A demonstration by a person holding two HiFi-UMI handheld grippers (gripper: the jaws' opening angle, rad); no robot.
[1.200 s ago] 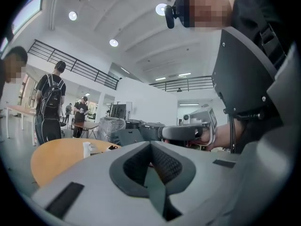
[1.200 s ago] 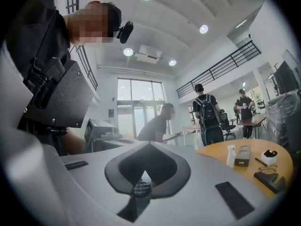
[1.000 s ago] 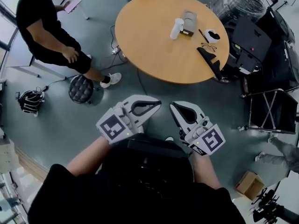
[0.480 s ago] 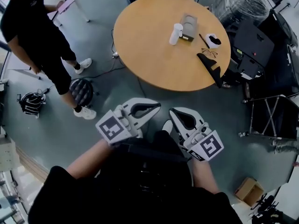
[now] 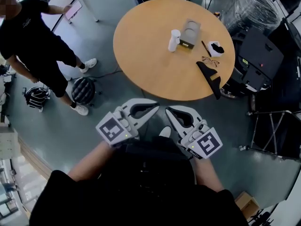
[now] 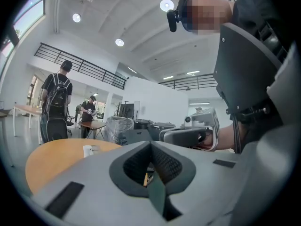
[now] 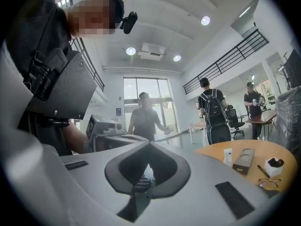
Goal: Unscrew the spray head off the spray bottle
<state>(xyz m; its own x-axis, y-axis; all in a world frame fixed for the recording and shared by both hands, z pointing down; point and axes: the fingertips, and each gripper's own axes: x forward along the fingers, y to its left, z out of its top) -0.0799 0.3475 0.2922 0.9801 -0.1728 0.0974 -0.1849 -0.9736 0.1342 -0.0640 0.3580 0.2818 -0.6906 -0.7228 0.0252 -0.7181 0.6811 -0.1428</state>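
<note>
A white spray bottle (image 5: 173, 40) stands upright on the round wooden table (image 5: 150, 55), next to a grey-brown box (image 5: 189, 33). The bottle also shows small in the left gripper view (image 6: 87, 150) and in the right gripper view (image 7: 228, 157). Both grippers are held close to my body, well short of the table. My left gripper (image 5: 156, 108) is shut with nothing in it, its jaw tips meeting in the left gripper view (image 6: 151, 142). My right gripper (image 5: 168, 111) is likewise shut and empty (image 7: 149, 143).
On the table also lie glasses (image 5: 210, 59), a pen (image 5: 205, 48), a small white-and-black item (image 5: 216, 47) and a dark cloth (image 5: 210, 76) over the edge. A person in black (image 5: 33, 36) stands at the left beside a black stool (image 5: 83, 90). Dark cases (image 5: 258, 55) stand at the right.
The table has come nearer and lower in the head view as I moved toward it. The person at the left has stood up and shifted left. Both grippers remain shut.
</note>
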